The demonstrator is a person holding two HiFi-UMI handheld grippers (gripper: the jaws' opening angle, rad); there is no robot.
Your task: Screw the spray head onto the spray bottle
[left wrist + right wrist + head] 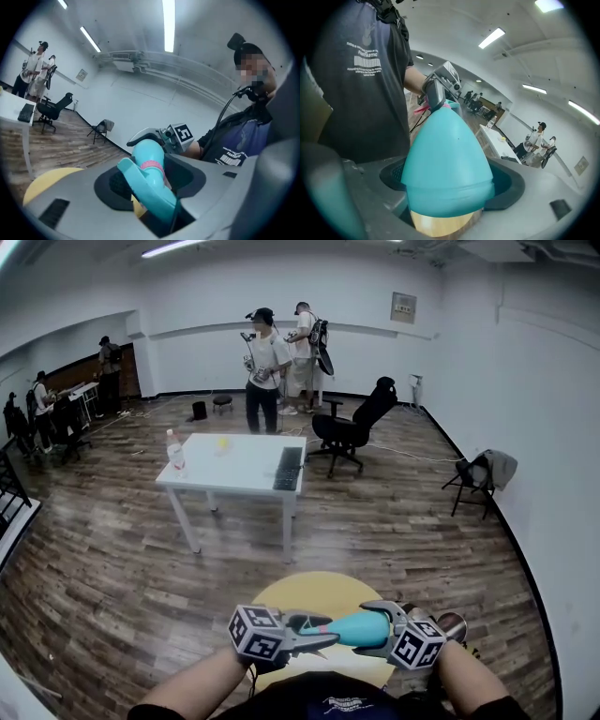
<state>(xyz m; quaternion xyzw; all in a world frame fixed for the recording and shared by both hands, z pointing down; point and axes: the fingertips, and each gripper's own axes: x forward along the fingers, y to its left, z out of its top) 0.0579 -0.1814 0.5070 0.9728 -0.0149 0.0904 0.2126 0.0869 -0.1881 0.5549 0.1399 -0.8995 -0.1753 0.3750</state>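
You had the bottle [447, 159] lying on its side in the air just in front of you, above the near yellow table [309, 592]. Your right gripper [380, 629] was clamped around its wide lower body. Your left gripper [317, 632] was closed on the spray head [149, 180], which sat at the bottle's neck with its pink collar [151, 165] against the shoulder.

The bottle looked like smooth, glossy plastic, and probably light if it was empty. A smooth, tapering shell like that would likely slip or turn in the pads, so the widest band near the base was the sound place to hold it. A hard squeeze might have dented the wall.

The spray head looked stiff but awkward in shape, and its trigger would have given way under pressure. The collar or the solid body just behind it seemed the better place to take hold for turning.

No brand or label showed on the bottle or the spray head. Your dark shirt [361, 70] carried white print, and the word "FANTASTIC" could be read in it. The sign [403, 307] on the far wall was too small to read.
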